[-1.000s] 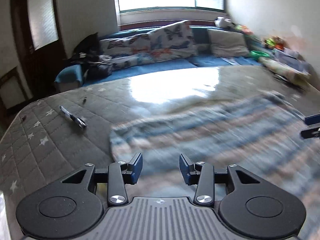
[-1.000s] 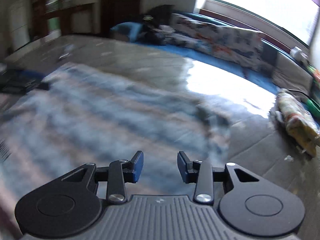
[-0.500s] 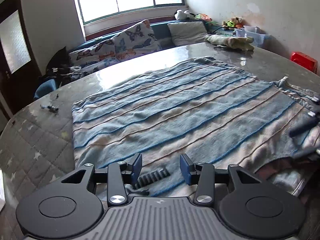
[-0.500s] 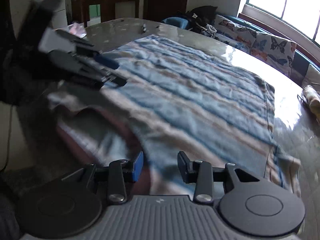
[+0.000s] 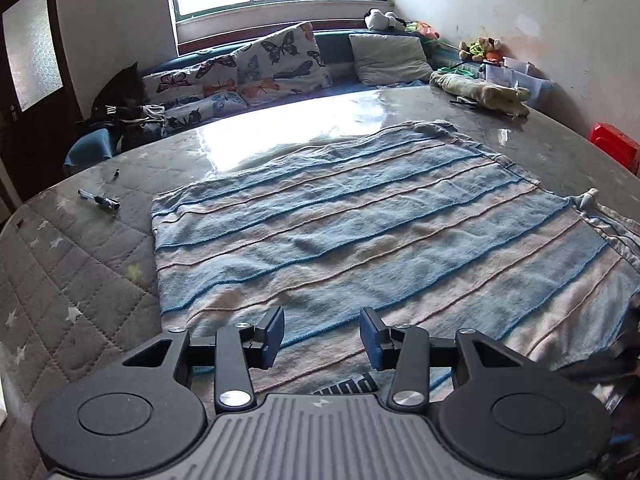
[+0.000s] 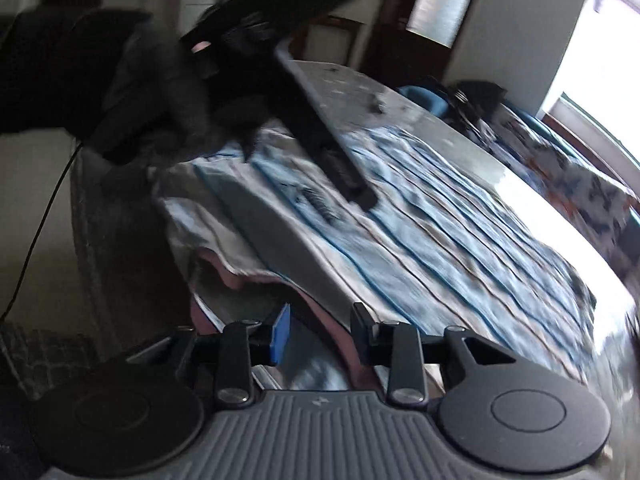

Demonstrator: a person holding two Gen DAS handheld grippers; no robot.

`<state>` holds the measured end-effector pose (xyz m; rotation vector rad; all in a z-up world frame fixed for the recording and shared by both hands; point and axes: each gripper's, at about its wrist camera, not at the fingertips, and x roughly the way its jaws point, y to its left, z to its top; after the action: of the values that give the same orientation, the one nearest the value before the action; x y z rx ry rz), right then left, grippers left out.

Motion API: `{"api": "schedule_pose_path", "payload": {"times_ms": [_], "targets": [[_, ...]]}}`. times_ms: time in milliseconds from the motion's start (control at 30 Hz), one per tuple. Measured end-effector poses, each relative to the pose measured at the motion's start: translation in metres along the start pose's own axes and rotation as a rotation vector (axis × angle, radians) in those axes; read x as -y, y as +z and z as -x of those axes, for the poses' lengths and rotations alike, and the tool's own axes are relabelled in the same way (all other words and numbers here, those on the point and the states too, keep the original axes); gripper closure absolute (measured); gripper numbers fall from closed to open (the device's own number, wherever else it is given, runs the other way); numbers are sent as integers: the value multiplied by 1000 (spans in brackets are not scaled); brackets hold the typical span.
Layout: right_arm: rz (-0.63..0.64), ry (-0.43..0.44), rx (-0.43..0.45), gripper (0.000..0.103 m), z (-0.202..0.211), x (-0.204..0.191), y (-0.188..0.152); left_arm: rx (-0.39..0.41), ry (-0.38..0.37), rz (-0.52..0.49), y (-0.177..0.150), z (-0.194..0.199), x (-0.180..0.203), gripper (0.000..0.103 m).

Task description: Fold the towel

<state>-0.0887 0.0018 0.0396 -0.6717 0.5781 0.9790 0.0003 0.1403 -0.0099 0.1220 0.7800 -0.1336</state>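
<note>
Currently: both grippers at the near edge of the towel, nothing gripped.

Left gripper [image 5: 322,336] hovers above the towel [image 5: 360,232] with jaws apart and empty. Right gripper [image 6: 320,334] has jaws closing (view blurred) over the towel's lifted near hem, pads not pressing it. Towel lies spread flat on the quilted table [image 5: 72,280]; a pen [image 5: 99,200] rests left of it. Cushions [image 5: 276,60] line the far window.

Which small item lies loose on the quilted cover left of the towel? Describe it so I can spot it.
Start at the striped blue and cream towel spread on the grey quilted cover. Left of its far left corner lies a marker pen, slim, pale with a dark end, the longest loose item there.
</note>
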Motion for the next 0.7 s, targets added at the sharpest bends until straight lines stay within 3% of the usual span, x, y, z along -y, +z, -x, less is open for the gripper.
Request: {"api": "schedule_pose_path", "payload": {"times_ms": [33, 200, 500, 700], "targets": [[16, 8, 4, 74, -4, -3, 2, -4, -3, 0, -1, 0, -1, 58], [52, 25, 21, 101, -13, -11, 6, -11, 11, -27, -5, -4, 0, 58], [42, 74, 12, 100, -3, -13, -5, 25, 35, -26, -14, -7, -2, 58], [-44, 82, 36, 96, 22, 1, -9, 50, 62, -67, -19, 3, 5, 58]]}}
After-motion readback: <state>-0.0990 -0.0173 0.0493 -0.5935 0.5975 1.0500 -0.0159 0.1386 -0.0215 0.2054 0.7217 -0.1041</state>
